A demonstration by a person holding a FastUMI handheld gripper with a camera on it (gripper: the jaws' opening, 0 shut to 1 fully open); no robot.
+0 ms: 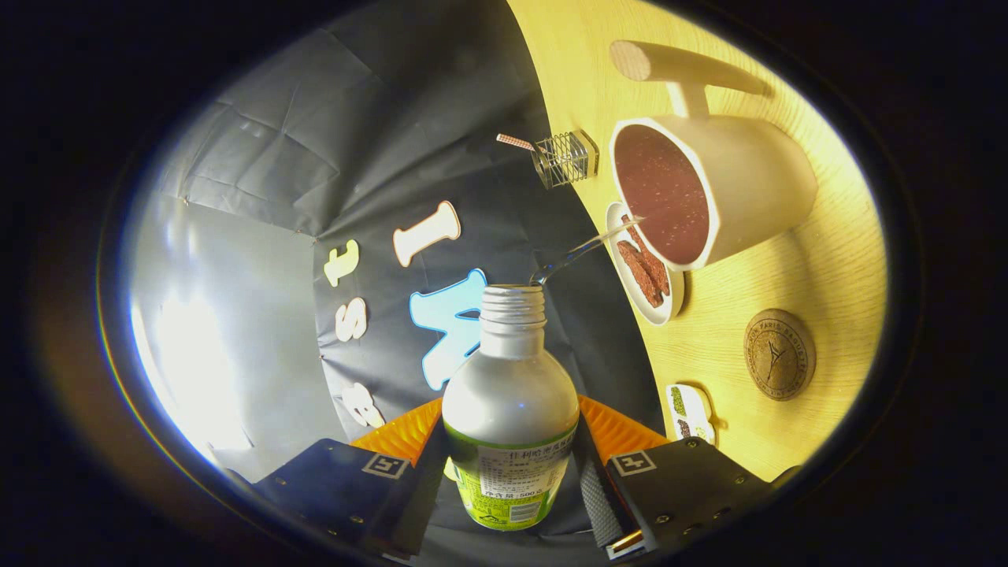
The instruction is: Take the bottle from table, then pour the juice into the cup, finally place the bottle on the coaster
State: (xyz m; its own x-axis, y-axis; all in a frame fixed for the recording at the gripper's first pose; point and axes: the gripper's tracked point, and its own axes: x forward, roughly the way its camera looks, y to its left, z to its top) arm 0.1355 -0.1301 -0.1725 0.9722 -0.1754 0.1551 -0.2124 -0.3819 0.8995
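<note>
The gripper [510,465] clamps the bottle [510,409], pouring into the cup [709,189] at one o'clock; the coaster [779,354] lies at three o'clock.

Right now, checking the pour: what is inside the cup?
The cup shows a dark speckled interior, with a thin stream from the bottle reaching its rim. The gripper is shut on the bottle. The liquid level cannot be seen.

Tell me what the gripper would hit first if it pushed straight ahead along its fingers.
Probably the booth's cloth wall. The gripper is shut on the bottle, whose open neck points at the wall, while the cup, plate and coaster lie off to the side. Depth is hard to judge.
</note>
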